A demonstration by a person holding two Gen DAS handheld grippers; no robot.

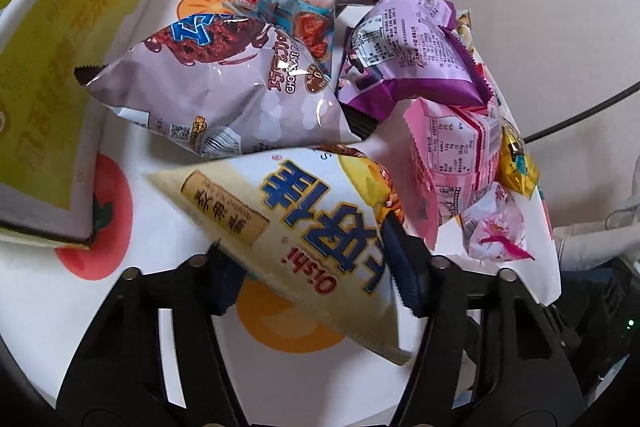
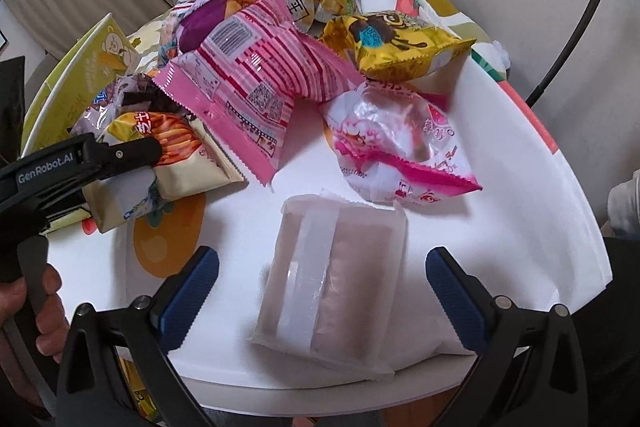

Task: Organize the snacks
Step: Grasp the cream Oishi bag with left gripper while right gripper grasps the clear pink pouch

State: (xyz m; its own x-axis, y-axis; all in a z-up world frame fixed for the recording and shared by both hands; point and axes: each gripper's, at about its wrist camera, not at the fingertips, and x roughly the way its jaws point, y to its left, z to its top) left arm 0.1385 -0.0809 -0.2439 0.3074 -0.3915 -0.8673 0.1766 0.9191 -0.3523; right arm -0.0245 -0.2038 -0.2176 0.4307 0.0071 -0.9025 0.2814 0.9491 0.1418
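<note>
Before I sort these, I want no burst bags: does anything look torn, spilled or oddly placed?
Nothing torn or spilled. The snacks lie in a loose heap; only the frosted clear packet lies apart, between the open right tongs. The left tongs grip the Oishi bag.

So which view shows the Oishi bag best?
The left wrist view: the Oishi bag fills the foreground, label readable, pinched in the left gripper. The right wrist view shows only its end, partly behind that gripper.
</note>
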